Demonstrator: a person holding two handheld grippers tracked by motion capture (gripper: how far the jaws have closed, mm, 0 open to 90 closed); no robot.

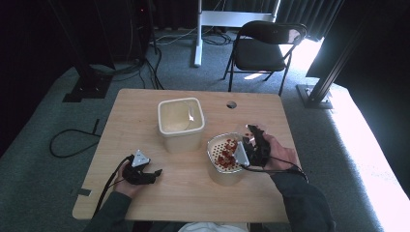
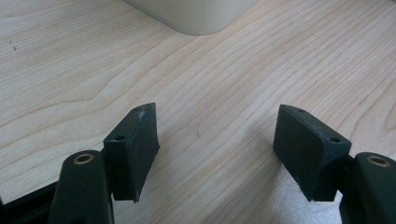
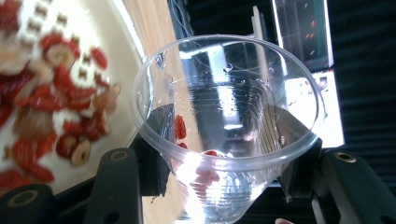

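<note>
Daylight entered from upper right, blowing out the floor (image 1: 309,53) beside the chair (image 1: 263,46); the surroundings stayed dark. The table (image 2: 224,93) was evenly lit and sharp between the jaws. The red pieces (image 3: 42,107) were blurred, with glare on the clear cup (image 3: 229,126).

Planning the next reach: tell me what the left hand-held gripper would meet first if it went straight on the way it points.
Likely the cream square container: the open left hand-held gripper points across bare table at its wall, though depth is unclear.

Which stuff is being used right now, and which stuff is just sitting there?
Being used:
- clear plastic cup, clamped in the right gripper
- strainer bowl with red fruit slices

Just sitting there:
- empty cream tub
- left gripper, open over bare table
- folding chair
</note>
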